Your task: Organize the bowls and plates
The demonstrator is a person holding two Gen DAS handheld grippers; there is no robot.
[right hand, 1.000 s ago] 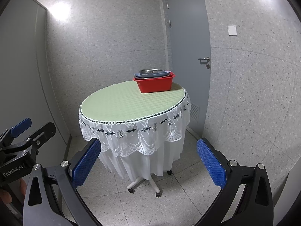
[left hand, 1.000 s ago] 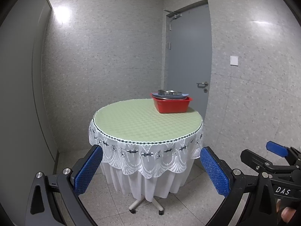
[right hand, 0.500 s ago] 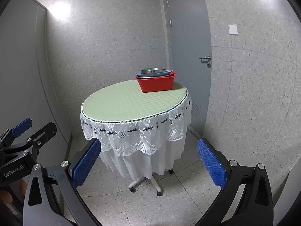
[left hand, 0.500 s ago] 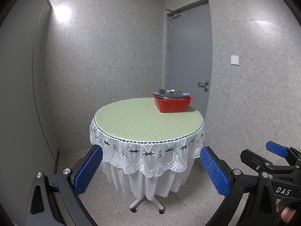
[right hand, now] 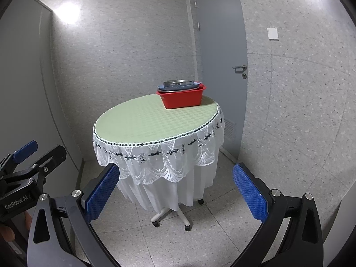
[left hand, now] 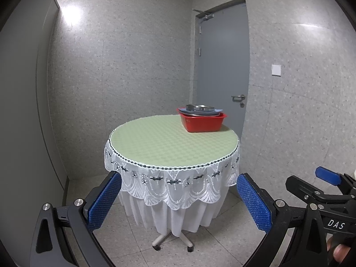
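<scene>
Both claws wide open, empty: left claw, right claw. Red tub at far edge of round worktop, plates and bowls stacked inside.

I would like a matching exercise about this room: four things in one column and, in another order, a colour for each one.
Things:
1. basin on the table
2. tabletop
3. door
4. pads of the left tongs

Colours:
a. pale green
b. blue
c. red
d. grey

Pairs: 1-c, 2-a, 3-d, 4-b
</scene>
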